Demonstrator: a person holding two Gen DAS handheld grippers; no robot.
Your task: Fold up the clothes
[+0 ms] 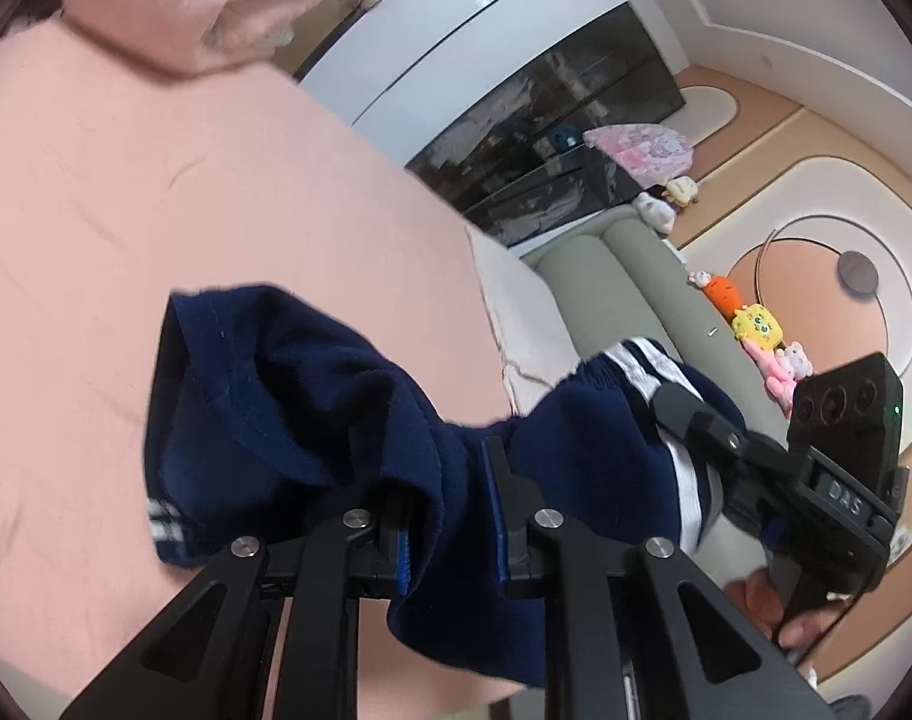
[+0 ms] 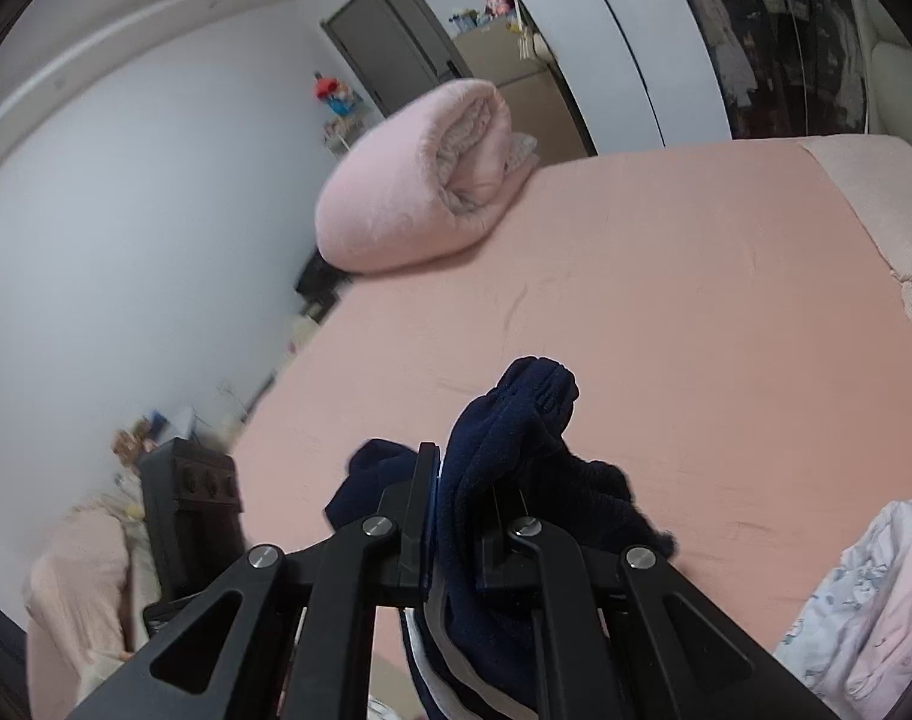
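Note:
Navy blue shorts with white side stripes hang bunched between my two grippers, above a pink bed sheet. My left gripper is shut on a thick fold of the navy fabric, which spills over its left finger. In the left wrist view the right gripper comes in from the right and clamps the striped edge of the shorts. In the right wrist view my right gripper is shut on the navy shorts, with a bunch sticking up past the fingertips and the white stripes hanging below.
A rolled pink blanket lies at the far end of the bed. A pale patterned garment lies at the bed's right edge. Plush toys line the grey-green headboard, with a dark glass wardrobe behind.

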